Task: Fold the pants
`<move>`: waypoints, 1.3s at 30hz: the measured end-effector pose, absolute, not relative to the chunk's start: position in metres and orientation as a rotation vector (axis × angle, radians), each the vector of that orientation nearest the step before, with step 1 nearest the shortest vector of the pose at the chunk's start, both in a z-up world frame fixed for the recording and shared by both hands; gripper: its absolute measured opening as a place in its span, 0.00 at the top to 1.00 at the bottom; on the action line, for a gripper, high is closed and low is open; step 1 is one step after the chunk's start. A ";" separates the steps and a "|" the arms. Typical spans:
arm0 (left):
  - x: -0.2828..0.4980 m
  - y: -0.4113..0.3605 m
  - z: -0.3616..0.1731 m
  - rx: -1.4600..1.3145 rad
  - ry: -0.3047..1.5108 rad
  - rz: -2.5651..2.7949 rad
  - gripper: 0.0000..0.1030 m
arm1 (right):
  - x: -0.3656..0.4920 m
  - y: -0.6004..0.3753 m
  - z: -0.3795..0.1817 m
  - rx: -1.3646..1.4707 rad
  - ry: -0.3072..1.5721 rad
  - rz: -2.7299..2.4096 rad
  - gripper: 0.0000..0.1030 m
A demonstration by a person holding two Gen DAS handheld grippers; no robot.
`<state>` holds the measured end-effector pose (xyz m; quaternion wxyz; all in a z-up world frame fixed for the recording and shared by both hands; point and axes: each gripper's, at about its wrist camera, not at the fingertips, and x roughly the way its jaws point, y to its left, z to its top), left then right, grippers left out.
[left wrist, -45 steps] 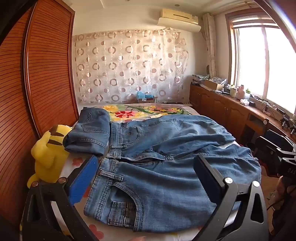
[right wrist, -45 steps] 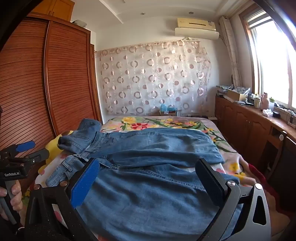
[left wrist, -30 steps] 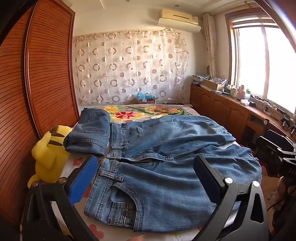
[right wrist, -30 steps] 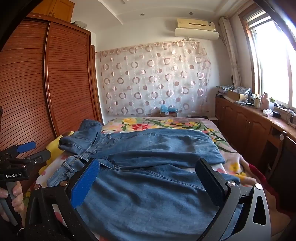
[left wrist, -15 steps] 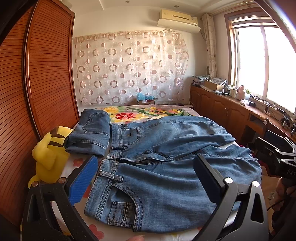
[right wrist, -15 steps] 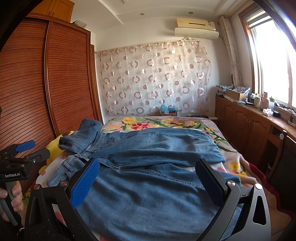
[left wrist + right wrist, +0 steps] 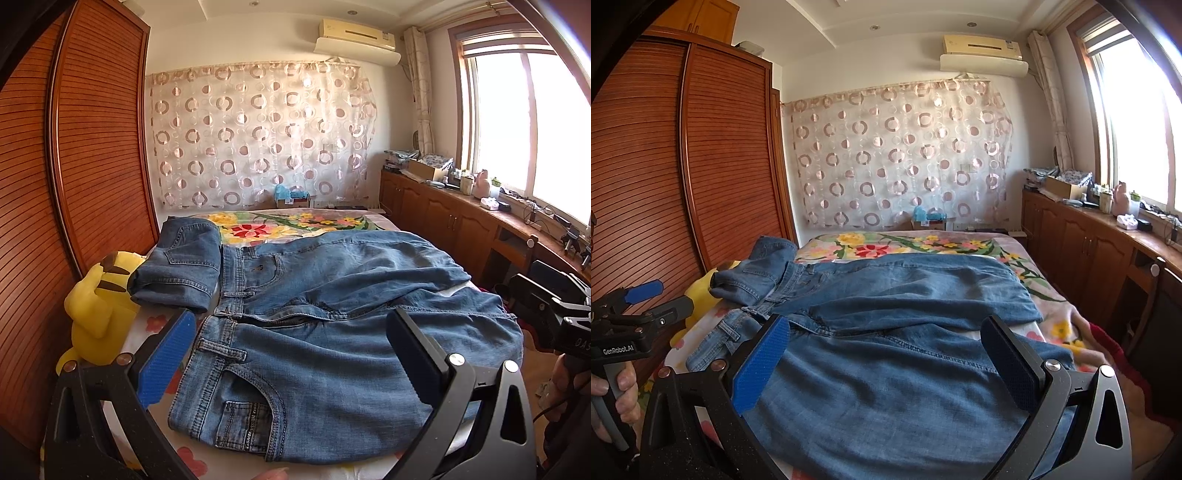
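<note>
denim pants [image 7: 332,350] flat beneath both wide-spread, empty claws [image 7: 291,354] [image 7: 886,354]

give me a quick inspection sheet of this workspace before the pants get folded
surface: bed with floral sheet, mostly covered by denim
job's things: spread jeans lying flat, legs apart, waistband toward the wardrobe
clutter: folded jeans beside the waistband; yellow plush toy at the bed edge
grippers: left hand-held gripper open, holding nothing; right hand-held gripper open, holding nothing
cables: cords on the window counter
surroundings: wooden wardrobe, patterned curtain, air conditioner
</note>
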<state>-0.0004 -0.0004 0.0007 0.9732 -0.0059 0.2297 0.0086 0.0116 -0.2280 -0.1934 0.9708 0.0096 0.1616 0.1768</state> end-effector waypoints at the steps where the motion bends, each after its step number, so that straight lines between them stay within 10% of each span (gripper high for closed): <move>1: -0.001 0.001 0.004 -0.013 0.464 0.016 0.00 | 0.011 -0.228 -0.193 0.019 0.327 0.357 0.00; 39: -0.003 0.003 0.007 -0.013 0.462 0.017 0.00 | 0.012 -0.229 -0.194 0.017 0.329 0.350 0.00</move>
